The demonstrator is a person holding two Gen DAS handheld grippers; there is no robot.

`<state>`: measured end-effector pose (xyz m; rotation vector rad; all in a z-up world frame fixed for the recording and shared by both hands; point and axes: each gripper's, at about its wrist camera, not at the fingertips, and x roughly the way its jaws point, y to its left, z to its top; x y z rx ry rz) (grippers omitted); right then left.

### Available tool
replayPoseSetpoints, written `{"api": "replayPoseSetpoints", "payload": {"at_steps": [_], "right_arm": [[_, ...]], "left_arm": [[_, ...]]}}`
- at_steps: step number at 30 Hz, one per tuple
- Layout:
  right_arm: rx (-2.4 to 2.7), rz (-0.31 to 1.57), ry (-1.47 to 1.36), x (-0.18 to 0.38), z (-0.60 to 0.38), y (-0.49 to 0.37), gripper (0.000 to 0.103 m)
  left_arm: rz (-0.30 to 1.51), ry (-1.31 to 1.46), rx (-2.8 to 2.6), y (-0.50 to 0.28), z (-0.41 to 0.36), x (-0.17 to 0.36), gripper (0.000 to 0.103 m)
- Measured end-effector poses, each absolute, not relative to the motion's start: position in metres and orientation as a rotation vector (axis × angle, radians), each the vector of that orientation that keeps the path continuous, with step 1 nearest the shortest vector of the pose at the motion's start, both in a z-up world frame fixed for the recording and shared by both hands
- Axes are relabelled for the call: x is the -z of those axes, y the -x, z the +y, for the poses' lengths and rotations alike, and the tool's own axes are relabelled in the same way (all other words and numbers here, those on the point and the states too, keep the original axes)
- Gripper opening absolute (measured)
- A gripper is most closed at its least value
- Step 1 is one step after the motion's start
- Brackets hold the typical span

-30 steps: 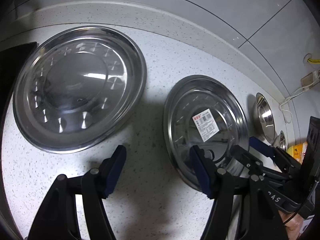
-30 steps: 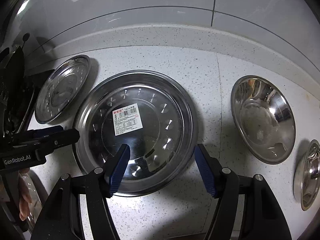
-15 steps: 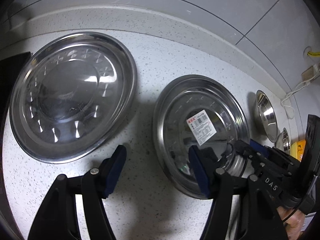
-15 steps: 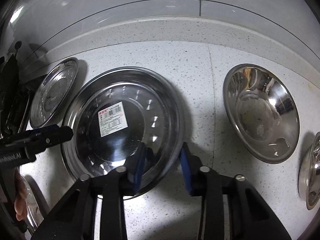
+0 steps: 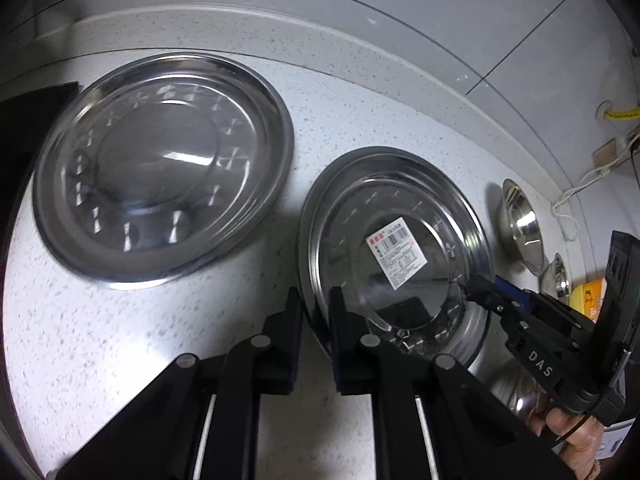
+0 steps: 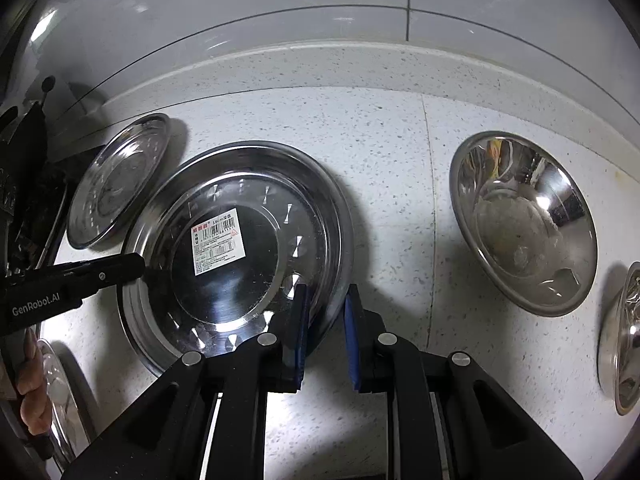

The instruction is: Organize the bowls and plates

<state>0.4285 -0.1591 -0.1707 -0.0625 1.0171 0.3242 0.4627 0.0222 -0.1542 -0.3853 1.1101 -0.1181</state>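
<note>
presently, findings as follows.
labelled plate (image 5: 394, 256): steel, white barcode sticker in its well; lies on the speckled white surface (image 5: 100, 332), between the second plate and the bowls.
left tongs (image 5: 316, 320): closed down onto the labelled plate's near-left rim, one finger outside the rim, one inside the dish.
right tongs (image 6: 325, 326): blue-padded fingers pinching the same plate's near-right rim, one pad inside, one outside; whether both pads bear fully on the metal cannot be told.
cross-check: each wrist view shows the other tool's tip at the opposite edge of that plate.
second plate (image 5: 164, 204): larger in the left wrist view, patterned rim, flat on the surface to the left of the labelled plate, apart from it.
large bowl (image 6: 524, 224): steel, right of the labelled plate, well apart, upright on the surface.
small bowl (image 6: 622, 340): at the far right edge, partly cut off.
backdrop: grey tiled wall (image 6: 280, 20) behind a raised speckled kerb.
</note>
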Motion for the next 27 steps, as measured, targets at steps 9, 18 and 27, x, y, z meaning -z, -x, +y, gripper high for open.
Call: {"api": "replayPoseSetpoints", "payload": {"at_steps": [9, 18, 27], "right_arm": [[-0.349, 0.974, 0.054, 0.154, -0.141, -0.403, 0.015], [-0.412, 0.923, 0.047, 0.130, -0.110, -0.346, 0.015], [-0.461, 0.901, 0.070, 0.115, -0.077, -0.281, 0.015]], "left_arm": [[1.027, 0.386, 0.120, -0.419, 0.047, 0.124, 0.011], [0.975, 0.410, 0.120, -0.347, 0.080, 0.102, 0.011], [0.968, 0.401, 0.102, -0.275, 0.119, 0.091, 0.011]]}}
